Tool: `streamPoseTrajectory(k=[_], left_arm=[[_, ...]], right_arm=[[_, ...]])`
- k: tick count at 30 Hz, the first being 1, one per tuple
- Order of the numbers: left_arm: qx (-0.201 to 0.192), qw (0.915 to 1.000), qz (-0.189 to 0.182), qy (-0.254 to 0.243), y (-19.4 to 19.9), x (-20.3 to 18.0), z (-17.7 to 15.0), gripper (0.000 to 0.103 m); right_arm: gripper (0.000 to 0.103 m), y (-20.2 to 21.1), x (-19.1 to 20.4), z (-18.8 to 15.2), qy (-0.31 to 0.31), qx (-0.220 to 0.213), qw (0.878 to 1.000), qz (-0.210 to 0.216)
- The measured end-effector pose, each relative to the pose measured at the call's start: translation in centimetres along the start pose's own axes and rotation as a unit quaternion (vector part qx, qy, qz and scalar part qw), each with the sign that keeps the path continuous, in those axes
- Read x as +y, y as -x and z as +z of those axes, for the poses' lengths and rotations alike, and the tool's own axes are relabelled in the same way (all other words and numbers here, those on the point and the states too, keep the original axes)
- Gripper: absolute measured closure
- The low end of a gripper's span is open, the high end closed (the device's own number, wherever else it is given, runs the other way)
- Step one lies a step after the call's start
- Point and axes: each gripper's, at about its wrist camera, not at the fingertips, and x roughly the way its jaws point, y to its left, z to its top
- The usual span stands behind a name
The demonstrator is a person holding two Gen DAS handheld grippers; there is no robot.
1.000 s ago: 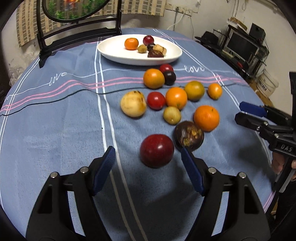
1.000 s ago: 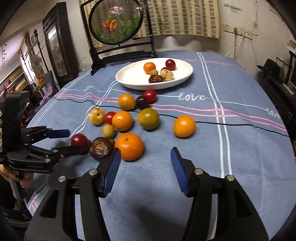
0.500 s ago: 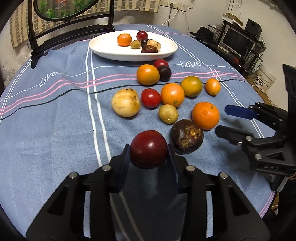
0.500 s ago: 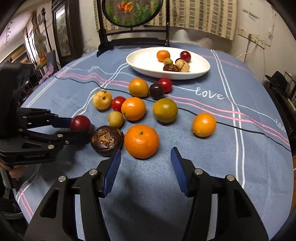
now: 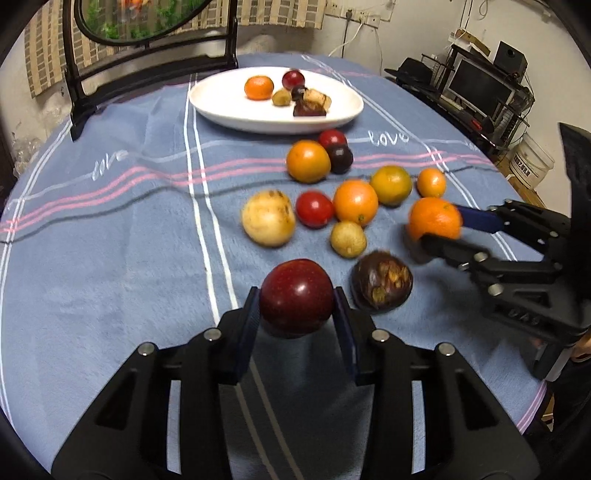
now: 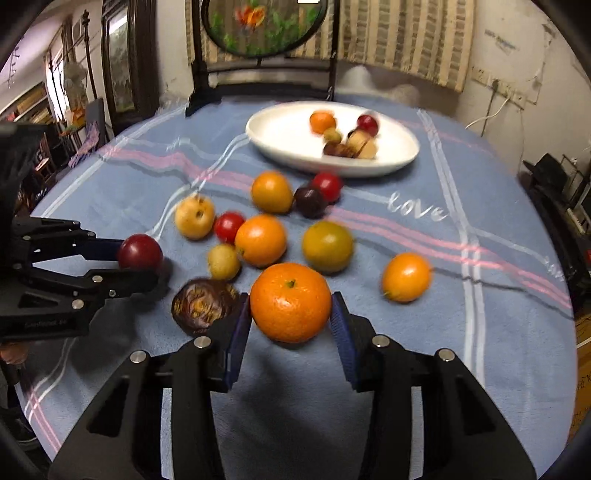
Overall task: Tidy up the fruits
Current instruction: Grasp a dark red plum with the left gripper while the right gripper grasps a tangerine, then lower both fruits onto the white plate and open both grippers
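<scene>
My left gripper (image 5: 296, 306) is shut on a dark red plum (image 5: 296, 297) and holds it just above the blue cloth; it also shows in the right wrist view (image 6: 140, 253). My right gripper (image 6: 291, 314) is shut on a large orange (image 6: 291, 302), lifted slightly; the orange also shows in the left wrist view (image 5: 435, 218). A white plate (image 5: 221, 107) at the far side holds several small fruits. Several loose fruits lie between, among them a dark mangosteen (image 5: 381, 280), a yellow pear (image 5: 268, 218) and a red tomato (image 5: 314, 209).
A black stand with a round painted screen (image 6: 258, 26) rises behind the plate. A small orange (image 6: 406, 277) lies apart to the right. The table's edge drops off at the right, with shelves and a monitor (image 5: 476, 88) beyond.
My left gripper closed on the red plum and raised it. My right gripper moved forward, closed on the large orange and lifted it off the cloth.
</scene>
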Motion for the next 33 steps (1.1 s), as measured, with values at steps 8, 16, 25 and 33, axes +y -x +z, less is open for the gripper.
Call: streamPoseTrajectory(k=[8,16,25,33], left_arm=[[-0.056,0.9983,0.016,-0.004,2.2,0.3,5.7,0.063],[-0.078,0.9964,0.029,0.018,-0.8,1.8,13.1,0.063],[-0.04,0.9976,0.041,0.04,-7.0,3.9,16.0,0.063],[-0.032,0.9975,0.045,0.043,-8.9,4.5,16.4,0.063]], right_arm=[[0.059,3.7,-2.7,4.4,-0.024,-0.103,0.994,-0.032],[0.059,-0.4,-3.8,9.6,-0.021,-0.107,0.994,-0.03],[0.06,-7.0,-4.1,11.9,-0.001,-0.06,0.997,-0.042],[0.06,-9.2,-3.8,12.1,0.005,-0.04,0.998,-0.043]])
